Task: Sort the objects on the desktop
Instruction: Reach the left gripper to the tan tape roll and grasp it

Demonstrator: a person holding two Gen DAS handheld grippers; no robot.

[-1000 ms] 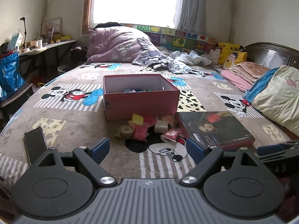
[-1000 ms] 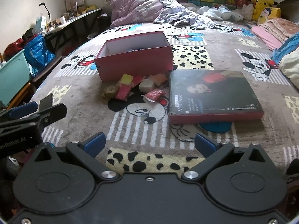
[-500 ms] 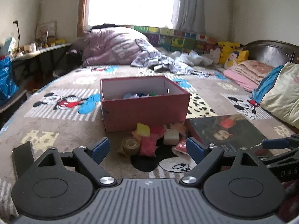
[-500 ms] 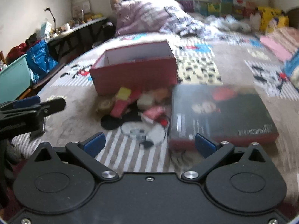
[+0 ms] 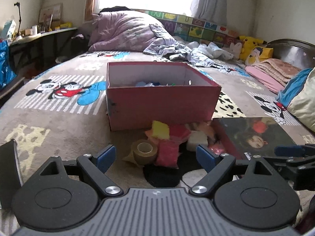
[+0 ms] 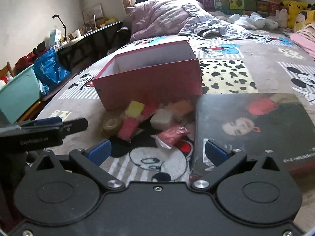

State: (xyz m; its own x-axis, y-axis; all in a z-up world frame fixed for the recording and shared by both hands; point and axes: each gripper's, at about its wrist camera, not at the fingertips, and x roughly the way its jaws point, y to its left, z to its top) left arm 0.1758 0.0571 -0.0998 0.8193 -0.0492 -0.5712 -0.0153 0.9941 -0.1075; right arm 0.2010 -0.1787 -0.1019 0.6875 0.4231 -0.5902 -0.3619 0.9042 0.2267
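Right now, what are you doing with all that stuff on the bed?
Someone is holding two grippers over a little pile of things to sort. Both the left gripper and the right gripper are open and empty. The tape roll, pink packet and white block lie in front of the red box, beside a dark book. Nothing is picked up.

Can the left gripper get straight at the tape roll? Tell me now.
Probably yes: the left gripper is open with the tape roll just ahead between its fingers, nothing lying across the way, though packets crowd its right side.
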